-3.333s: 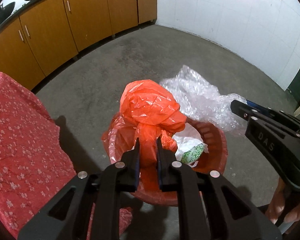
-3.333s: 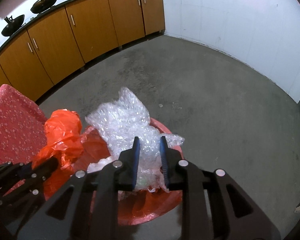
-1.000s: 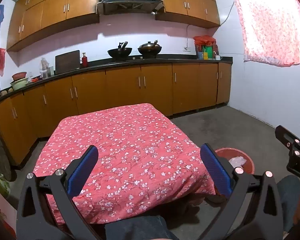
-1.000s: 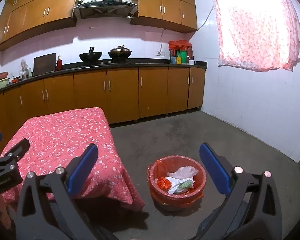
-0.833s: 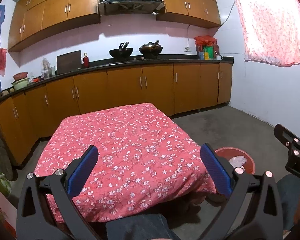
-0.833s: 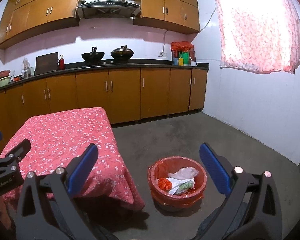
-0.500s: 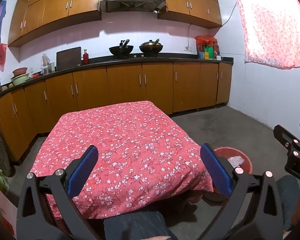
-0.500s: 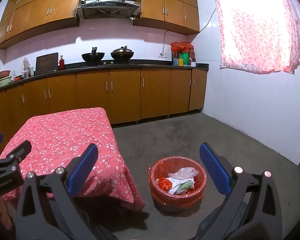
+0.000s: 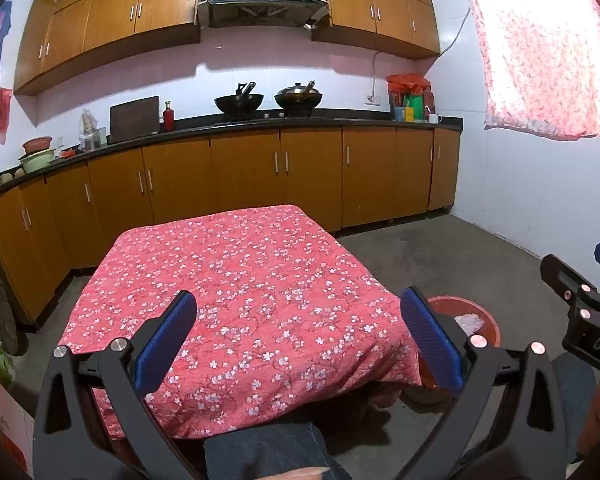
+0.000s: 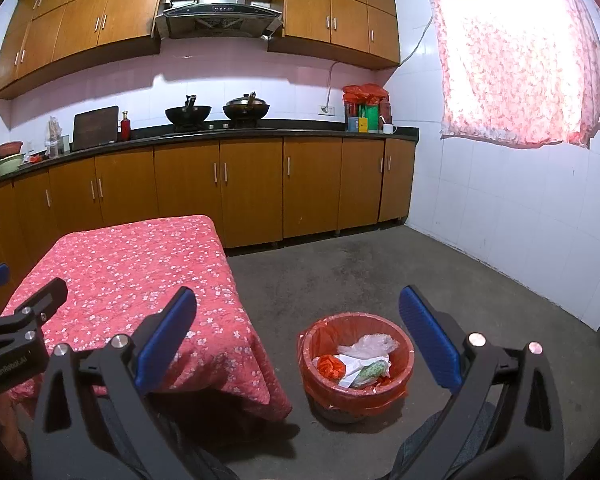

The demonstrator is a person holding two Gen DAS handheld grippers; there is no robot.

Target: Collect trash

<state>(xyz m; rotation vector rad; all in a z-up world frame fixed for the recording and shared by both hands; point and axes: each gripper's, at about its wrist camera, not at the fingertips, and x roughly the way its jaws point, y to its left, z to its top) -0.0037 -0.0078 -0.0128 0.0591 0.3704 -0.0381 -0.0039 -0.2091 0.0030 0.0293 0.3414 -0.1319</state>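
Note:
A round bin with an orange liner (image 10: 320, 344) stands on the floor right of the table. Inside lie a crumpled orange bag (image 10: 330, 365), clear bubble wrap (image 10: 370, 343), white paper and a green wrapper (image 10: 370, 370). My right gripper (image 10: 298, 332) is open and empty, held back above and in front of the bin. My left gripper (image 9: 298, 334) is open and empty over the near edge of the table with the pink flowered cloth (image 9: 240, 280). In the left wrist view only the bin's rim (image 9: 492, 324) shows past the right finger.
Wooden cabinets (image 10: 252, 188) run along the back wall under a black counter with two woks (image 10: 188, 114). A white tiled wall (image 10: 520, 216) and curtained window close the right side. Grey concrete floor (image 10: 360, 272) lies between table and wall. A person's knee in jeans (image 9: 268, 452) shows below.
Earlier both grippers were shut on the orange bag and bubble wrap over the bin. Both are now open and drawn back, with the trash lying in the bin. Over the last second, hardly any movement.

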